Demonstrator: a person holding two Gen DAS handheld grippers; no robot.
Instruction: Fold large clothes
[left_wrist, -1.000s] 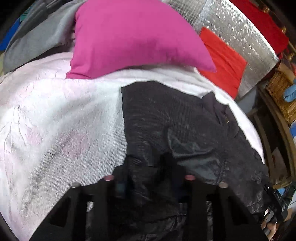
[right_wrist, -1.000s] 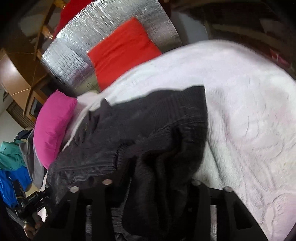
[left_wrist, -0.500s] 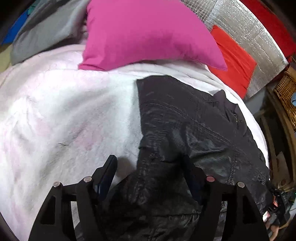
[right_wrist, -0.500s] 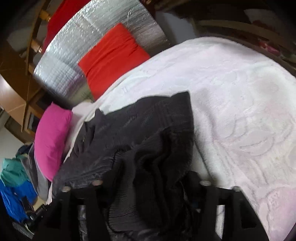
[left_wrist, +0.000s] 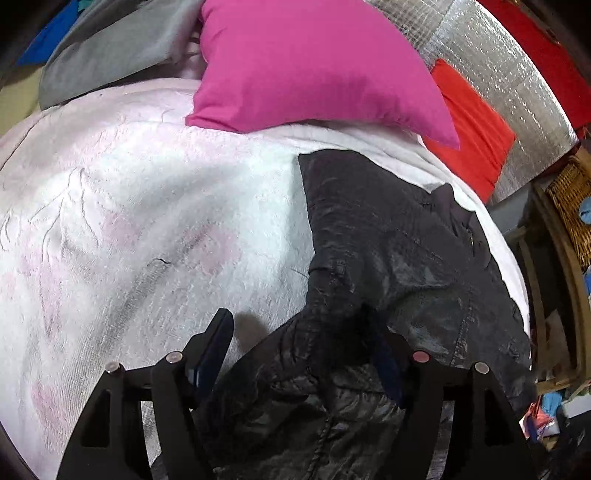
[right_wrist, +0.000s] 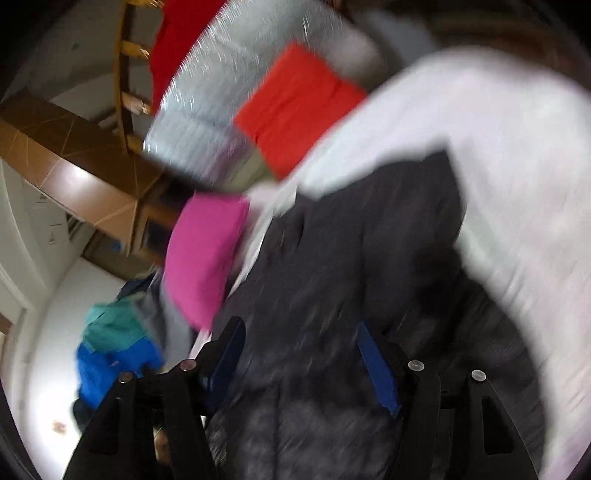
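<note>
A large black jacket (left_wrist: 391, 258) lies partly folded on a white, pink-patterned blanket (left_wrist: 147, 229). My left gripper (left_wrist: 306, 339) is open, its fingers spread wide over the jacket's near edge; cloth lies between them, not pinched. In the blurred right wrist view the jacket (right_wrist: 351, 251) fills the middle. My right gripper (right_wrist: 299, 350) is open above it, blue pads showing, holding nothing.
A magenta pillow (left_wrist: 314, 62) and a red cushion (left_wrist: 476, 129) lie at the bed's far end against a silver foil panel (left_wrist: 491, 66). Grey cloth (left_wrist: 110, 48) is piled at the far left. A wicker basket (left_wrist: 572, 206) stands at the right.
Both grippers opened and let go of the jacket. The left gripper drew back to the left. The right gripper swung fast, blurring its view.
</note>
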